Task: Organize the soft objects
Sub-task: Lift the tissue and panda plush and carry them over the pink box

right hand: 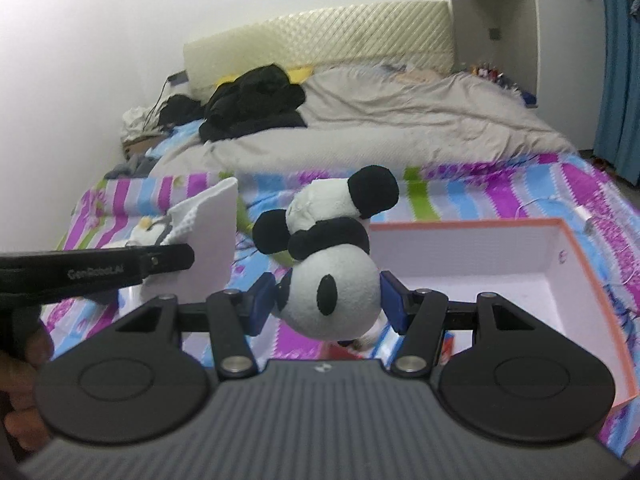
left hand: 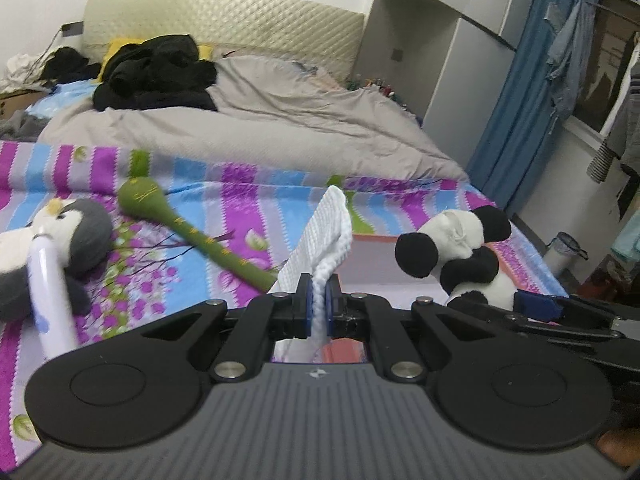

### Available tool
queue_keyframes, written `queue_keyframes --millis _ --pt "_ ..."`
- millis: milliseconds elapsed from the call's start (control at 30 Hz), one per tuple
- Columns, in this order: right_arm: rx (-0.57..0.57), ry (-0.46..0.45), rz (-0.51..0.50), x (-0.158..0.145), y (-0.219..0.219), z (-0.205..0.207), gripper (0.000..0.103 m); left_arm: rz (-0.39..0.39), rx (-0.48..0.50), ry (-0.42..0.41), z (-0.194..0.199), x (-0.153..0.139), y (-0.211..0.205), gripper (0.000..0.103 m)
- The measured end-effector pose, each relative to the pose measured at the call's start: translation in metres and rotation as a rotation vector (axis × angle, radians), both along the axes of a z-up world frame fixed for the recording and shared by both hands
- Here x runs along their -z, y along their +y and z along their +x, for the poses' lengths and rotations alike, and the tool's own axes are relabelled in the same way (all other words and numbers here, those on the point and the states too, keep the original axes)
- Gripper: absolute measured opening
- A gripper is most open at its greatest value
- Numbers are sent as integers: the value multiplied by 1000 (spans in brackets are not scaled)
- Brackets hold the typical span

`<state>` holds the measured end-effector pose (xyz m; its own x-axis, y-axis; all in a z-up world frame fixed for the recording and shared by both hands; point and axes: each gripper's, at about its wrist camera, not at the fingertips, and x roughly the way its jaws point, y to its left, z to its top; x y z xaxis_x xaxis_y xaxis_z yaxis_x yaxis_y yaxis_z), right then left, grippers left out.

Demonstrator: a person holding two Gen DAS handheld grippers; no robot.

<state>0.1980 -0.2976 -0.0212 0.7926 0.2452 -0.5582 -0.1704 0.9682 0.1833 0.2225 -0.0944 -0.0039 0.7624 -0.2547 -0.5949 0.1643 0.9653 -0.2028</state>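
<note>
My left gripper [left hand: 318, 304] is shut on a white knitted cloth [left hand: 326, 236], held upright above the bed; the cloth also shows in the right wrist view [right hand: 208, 224]. My right gripper [right hand: 328, 300] is shut on a black-and-white panda plush [right hand: 332, 256], held above the bedspread beside an open white box with an orange rim [right hand: 580, 264]. The panda shows in the left wrist view [left hand: 456, 252] too. A grey-and-white penguin plush [left hand: 60, 240] and a green stick-shaped plush [left hand: 168, 216] lie on the striped bedspread at left.
A grey duvet [left hand: 288, 120] and a pile of black clothes [left hand: 156, 72] cover the far half of the bed. A padded headboard [left hand: 224, 16] stands behind. A blue curtain [left hand: 528, 92] and a small bin [left hand: 564, 248] are at right.
</note>
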Motion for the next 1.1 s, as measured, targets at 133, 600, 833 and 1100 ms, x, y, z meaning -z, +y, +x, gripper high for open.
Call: queue_keyframes --millis 133,600,833,1100 --pt "27 -23 -3 -7 -19 3 59 -7 33 -11 10 -6 -23 8" --pt "139 38 -37 21 -80 35 59 14 144 40 66 22 -107 8" --pt "194 183 -22 70 -103 55 60 40 202 141 100 68 -142 8" --pt "213 284 -26 109 -116 74 60 71 244 240 125 109 -163 8"
